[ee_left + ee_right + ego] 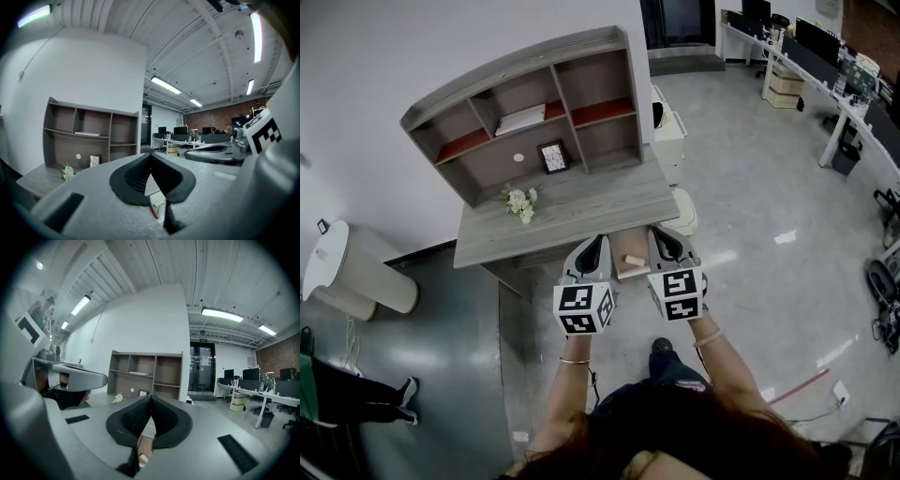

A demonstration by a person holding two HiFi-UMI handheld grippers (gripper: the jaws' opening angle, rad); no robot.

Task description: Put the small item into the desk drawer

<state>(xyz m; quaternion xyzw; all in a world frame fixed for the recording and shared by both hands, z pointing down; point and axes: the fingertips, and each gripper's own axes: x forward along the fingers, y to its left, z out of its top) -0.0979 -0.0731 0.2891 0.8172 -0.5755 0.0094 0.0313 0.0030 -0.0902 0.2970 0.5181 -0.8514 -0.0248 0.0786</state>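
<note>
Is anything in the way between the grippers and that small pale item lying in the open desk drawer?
Nothing visible. The small pale cylindrical item lies uncovered in the open brown wooden drawer. From the head view it shows between the left gripper and the right gripper, both with jaws together and empty.

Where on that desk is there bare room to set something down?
The desktop is bare from the flowers to its right edge, in front of the shelf unit. The open drawer is crowded: a small item inside, left gripper and right gripper flanking it.
</note>
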